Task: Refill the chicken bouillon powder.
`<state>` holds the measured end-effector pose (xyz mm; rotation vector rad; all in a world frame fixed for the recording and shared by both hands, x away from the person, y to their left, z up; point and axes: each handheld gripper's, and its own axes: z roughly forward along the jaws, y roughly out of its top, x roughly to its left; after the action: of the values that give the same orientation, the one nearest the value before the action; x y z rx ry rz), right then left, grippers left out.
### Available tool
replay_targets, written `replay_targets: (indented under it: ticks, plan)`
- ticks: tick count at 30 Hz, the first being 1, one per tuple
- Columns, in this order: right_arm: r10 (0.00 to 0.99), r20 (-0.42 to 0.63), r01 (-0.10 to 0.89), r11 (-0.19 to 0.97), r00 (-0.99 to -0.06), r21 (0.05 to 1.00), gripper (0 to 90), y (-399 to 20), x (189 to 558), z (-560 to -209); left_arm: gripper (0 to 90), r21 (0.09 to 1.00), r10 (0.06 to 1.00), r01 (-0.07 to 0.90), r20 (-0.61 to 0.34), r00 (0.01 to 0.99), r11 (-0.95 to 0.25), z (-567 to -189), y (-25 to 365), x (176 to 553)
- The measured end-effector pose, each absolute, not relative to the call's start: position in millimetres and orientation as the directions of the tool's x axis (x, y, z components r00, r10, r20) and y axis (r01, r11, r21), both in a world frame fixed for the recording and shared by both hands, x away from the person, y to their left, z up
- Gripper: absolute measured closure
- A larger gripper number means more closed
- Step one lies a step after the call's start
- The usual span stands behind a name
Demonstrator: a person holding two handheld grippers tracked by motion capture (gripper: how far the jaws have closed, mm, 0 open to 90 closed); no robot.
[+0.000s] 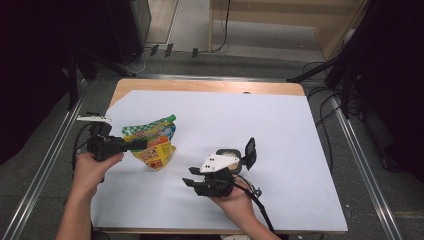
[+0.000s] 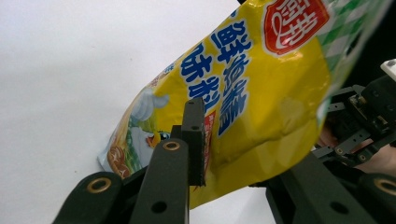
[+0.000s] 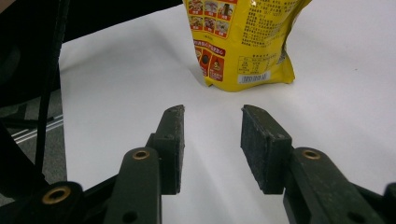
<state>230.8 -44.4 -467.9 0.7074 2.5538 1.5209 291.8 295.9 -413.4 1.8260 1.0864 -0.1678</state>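
One soft yellow pouch with a green spout cap is the thing in hand, standing near the left edge of the desk on its white sheet, well in from the far and near edges. The left claw comes at it level from the left, its jaws on either side of the pouch's lower body; in the left gripper view one pad lies against the printed face of the pouch, but the jaws look slack rather than pinching, so I take them as parted around it, not gripping. The right claw rests apart, toward the middle of the near edge, jaws half open and holding nothing, aimed at the pouch.

By the creases and sag, the pouch is probably flexible film holding a paste or liquid: moderately light, yielding, glossy and apt to slip. The firmest hold is likely across the flat upper seam below the cap, or the bottom gusset, not the bulging middle.
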Motion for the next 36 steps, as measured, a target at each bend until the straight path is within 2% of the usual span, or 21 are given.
replay_targets:
  ticks: [16, 17, 36]
  plan:
    - [0.435, 0.160, 0.346, 0.392, -0.886, 0.852, 61.6, -46, 232, -466, 67.6, 0.674, 0.630, 0.725, -0.502, 0.592, -0.144, -387, 289, 291]
    - [0.431, 0.157, 0.342, 0.394, -0.888, 0.853, 61.4, -46, 232, -466, 64.1, 0.672, 0.624, 0.726, -0.507, 0.594, -0.146, -385, 289, 291]
    - [0.428, 0.184, 0.368, 0.402, -0.885, 0.838, 56.9, -48, 235, -465, 60.5, 0.674, 0.637, 0.728, -0.506, 0.581, -0.129, -340, 289, 301]
